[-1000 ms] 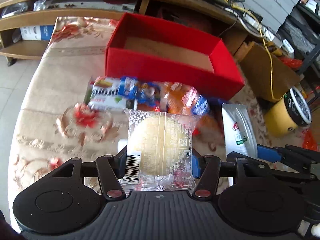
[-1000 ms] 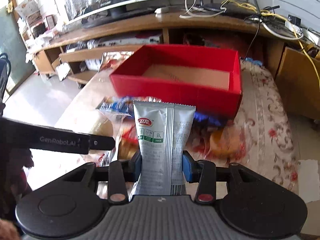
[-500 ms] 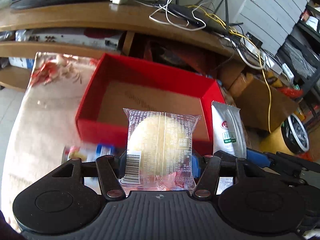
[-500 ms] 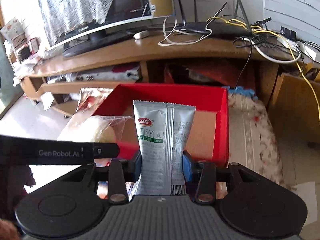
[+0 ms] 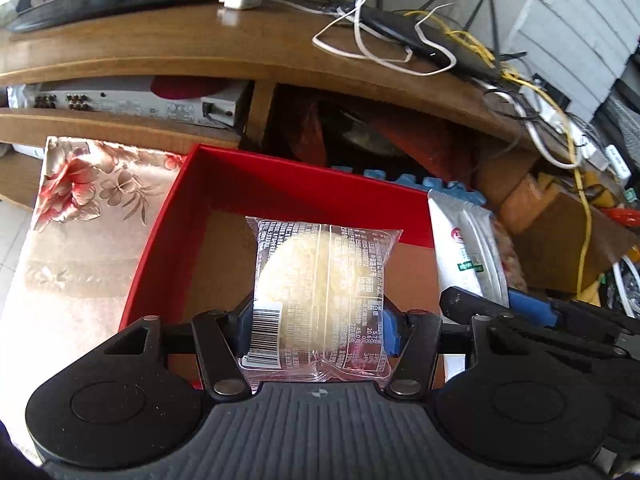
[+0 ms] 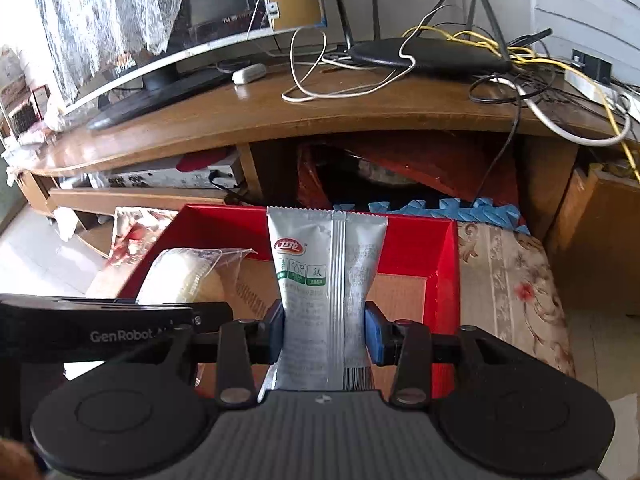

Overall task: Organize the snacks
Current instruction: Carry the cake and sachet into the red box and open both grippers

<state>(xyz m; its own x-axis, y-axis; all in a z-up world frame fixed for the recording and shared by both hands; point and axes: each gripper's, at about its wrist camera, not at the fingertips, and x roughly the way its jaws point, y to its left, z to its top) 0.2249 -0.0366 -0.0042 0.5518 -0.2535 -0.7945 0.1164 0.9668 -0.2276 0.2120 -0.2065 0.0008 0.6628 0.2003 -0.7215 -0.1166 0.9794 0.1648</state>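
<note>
The round pale cake in a clear printed wrapper sits clamped between the blue pads of the left gripper, its jaws narrowed onto the packet's sides. It hangs over the brown floor of the open red cardboard box, long axis pointing toward the far wall. Just beside it, the right gripper pinches a tall silver-grey snack pouch upright above the same box. Only the right view shows the box's right wall and the floral cloth beyond it.
</note>
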